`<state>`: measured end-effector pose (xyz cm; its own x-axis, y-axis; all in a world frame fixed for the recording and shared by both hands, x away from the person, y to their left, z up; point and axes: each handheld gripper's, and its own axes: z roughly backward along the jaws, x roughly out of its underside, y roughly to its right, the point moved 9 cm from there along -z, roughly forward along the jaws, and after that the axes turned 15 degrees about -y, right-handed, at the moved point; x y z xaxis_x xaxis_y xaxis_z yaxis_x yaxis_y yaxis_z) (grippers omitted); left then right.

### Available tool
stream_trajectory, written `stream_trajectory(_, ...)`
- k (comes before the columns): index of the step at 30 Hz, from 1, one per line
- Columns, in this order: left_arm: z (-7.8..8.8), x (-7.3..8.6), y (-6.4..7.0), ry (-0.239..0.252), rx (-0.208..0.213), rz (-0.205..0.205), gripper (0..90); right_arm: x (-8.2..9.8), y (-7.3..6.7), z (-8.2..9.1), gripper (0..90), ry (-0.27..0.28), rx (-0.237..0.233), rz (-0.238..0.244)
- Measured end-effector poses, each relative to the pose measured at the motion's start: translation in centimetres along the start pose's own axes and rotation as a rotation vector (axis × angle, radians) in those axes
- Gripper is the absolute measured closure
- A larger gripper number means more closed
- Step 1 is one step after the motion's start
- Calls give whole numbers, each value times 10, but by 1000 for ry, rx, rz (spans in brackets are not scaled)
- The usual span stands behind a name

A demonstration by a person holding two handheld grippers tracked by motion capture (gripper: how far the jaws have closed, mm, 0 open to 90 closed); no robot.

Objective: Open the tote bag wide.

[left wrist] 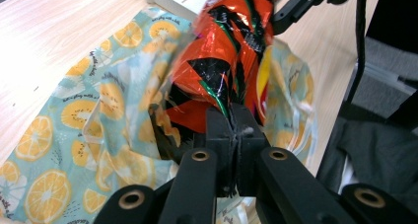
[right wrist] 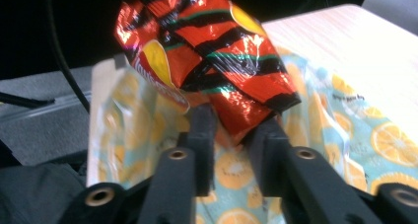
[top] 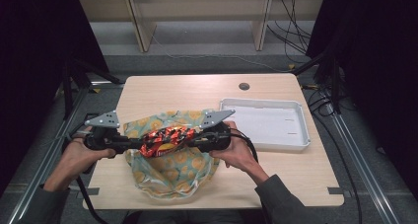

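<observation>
A crinkled orange, red and black foil snack bag (top: 165, 139) hangs level between my two grippers, above a light blue pouch printed with orange slices (top: 170, 169) that lies on the table. My left gripper (top: 139, 144) is shut on the bag's left end; in the left gripper view its jaws (left wrist: 235, 123) meet on the thin edge of the snack bag (left wrist: 226, 51). My right gripper (top: 192, 137) holds the other end. In the right gripper view its jaws (right wrist: 234, 130) stand a little apart, with a corner of the snack bag (right wrist: 212, 46) pinched between them.
A white shallow tray (top: 266, 123) sits on the table's right half, close to my right hand. The wooden table (top: 197, 91) has a round cable hole (top: 244, 86) at the back. Dark frame posts and cables stand at both sides.
</observation>
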<state>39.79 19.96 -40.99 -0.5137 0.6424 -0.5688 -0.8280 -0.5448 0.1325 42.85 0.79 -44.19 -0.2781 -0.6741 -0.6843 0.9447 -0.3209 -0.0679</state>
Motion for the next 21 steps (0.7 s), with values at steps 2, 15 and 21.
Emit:
stream_trajectory(2, 1, 0, 0, 11, 17, 9, 871, -2, -3, 5, 788, -4, -7, -2)
stream_trajectory(15, -4, 2, -8, 6, 23, 61, 848, -1, -4, -6, 692, -6, -34, -38)
stream_trajectory(21, -5, 3, -9, 8, 29, 78, 846, -4, -4, -10, 739, 11, -15, -18)
